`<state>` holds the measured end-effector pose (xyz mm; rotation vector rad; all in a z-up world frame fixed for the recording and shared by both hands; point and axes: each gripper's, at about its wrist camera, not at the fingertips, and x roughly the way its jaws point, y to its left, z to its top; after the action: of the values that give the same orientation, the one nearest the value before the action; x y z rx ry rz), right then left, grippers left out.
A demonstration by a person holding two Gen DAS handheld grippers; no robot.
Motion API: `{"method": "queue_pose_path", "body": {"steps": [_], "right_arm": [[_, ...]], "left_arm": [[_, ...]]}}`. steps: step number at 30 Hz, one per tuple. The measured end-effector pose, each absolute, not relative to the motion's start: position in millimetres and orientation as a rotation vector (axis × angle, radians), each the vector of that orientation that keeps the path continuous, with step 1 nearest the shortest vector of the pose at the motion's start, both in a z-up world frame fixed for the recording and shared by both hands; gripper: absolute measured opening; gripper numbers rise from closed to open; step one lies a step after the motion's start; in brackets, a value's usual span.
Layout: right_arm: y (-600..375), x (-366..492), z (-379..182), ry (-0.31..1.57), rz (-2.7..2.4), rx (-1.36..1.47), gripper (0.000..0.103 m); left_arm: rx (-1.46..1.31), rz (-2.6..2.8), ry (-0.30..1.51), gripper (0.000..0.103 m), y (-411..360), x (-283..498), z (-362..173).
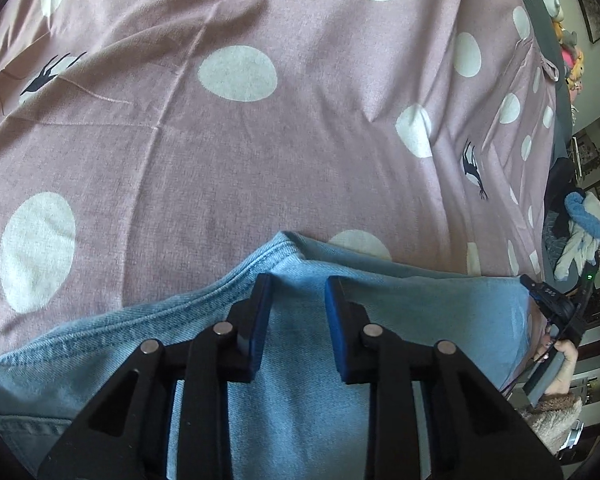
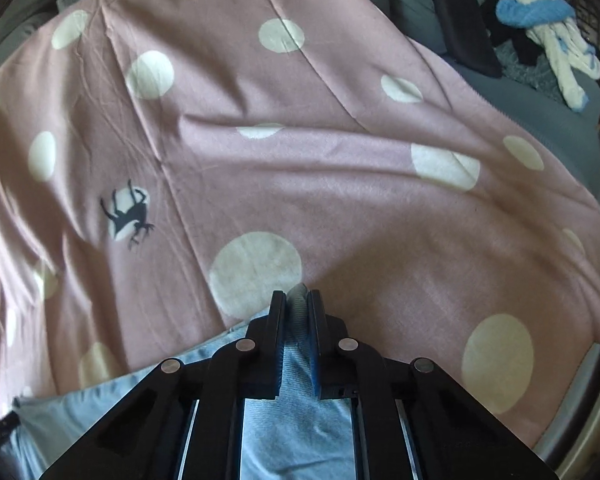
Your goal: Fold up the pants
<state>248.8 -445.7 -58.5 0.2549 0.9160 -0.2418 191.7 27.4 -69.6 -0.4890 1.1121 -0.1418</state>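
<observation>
While the pink sheet [image 1: 260, 152] with white dots lay spread over the bed, it filled most of both views, wrinkled in long soft lines. Two small dark deer shapes showed on it in the left wrist view, one [image 1: 46, 76] far left and one [image 1: 474, 168] to the right; the right wrist view showed just one deer [image 2: 130, 216]. A gray edge [image 1: 540, 12] ran along the far side of the sheet.

One pair of light blue pants [image 1: 308, 360] lay on the sheet at the near edge, under both tools. In the left wrist view, the left gripper [image 1: 298, 292] sat over the pants with its two fingers [image 1: 260, 312] apart, and only flat denim showed between them, so it held nothing. Further right, at the edge of that view, a hand [image 1: 560, 364] in a fuzzy sleeve held the other tool.

In the right wrist view, the right gripper [image 2: 298, 300] had its two fingers [image 2: 278, 320] squeezed close on a thin fold of the pants [image 2: 296, 420], and a bit of cloth poked out past the tips.

Off to the right, past the bed, was a gray couch [image 2: 540, 120] with a dark cushion [image 2: 464, 20] and one white and blue plush toy [image 2: 552, 40]. A few more small toys [image 1: 568, 48] sat by the wall, near a framed picture [image 1: 592, 8].
</observation>
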Motion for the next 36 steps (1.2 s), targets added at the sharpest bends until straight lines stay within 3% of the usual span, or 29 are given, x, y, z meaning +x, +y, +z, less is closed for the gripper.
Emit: {"method": "queue_pose_path", "body": {"steps": [4, 5, 8, 9, 11, 19, 20, 23, 26, 36], "right_arm": [[-438.5, 246.3, -59.1, 0.902, -0.263, 0.174, 0.008], [-439.4, 244.6, -57.0, 0.904, -0.263, 0.178, 0.010], [-450.2, 225.8, -42.9, 0.906, -0.260, 0.229, 0.026], [-454.2, 215.6, -36.4, 0.891, -0.270, 0.238, 0.036], [-463.6, 195.4, -26.7, 0.867, -0.286, 0.264, 0.042], [-479.1, 136.1, -50.0, 0.946, -0.225, 0.368, 0.042], [-478.8, 134.7, -56.2, 0.961, -0.242, 0.364, 0.042], [-474.3, 132.2, -61.8, 0.956, -0.315, 0.309, 0.018], [-466.7, 122.8, -52.6, 0.902, -0.324, 0.267, 0.010], [-479.2, 114.9, -67.3, 0.904, -0.325, 0.313, 0.006]], "left_arm": [[-0.499, -0.133, 1.117, 0.028, 29.2, 180.2, -63.7], [-0.496, -0.134, 1.125, 0.032, 29.4, 173.9, -59.1], [-0.491, -0.157, 1.090, 0.050, 32.1, 147.7, -41.7], [-0.483, -0.157, 1.078, 0.053, 33.0, 139.0, -37.2], [-0.473, -0.146, 1.077, 0.053, 36.4, 118.4, -31.4], [-0.532, -0.127, 1.167, 0.052, 41.9, 67.9, -51.1], [-0.523, -0.121, 1.176, 0.052, 40.4, 63.9, -53.8], [-0.520, -0.115, 1.187, 0.053, 38.4, 57.9, -58.5], [-0.498, -0.108, 1.180, 0.053, 35.0, 55.4, -63.1], [-0.501, -0.087, 1.176, 0.053, 34.4, 56.3, -64.7]]}}
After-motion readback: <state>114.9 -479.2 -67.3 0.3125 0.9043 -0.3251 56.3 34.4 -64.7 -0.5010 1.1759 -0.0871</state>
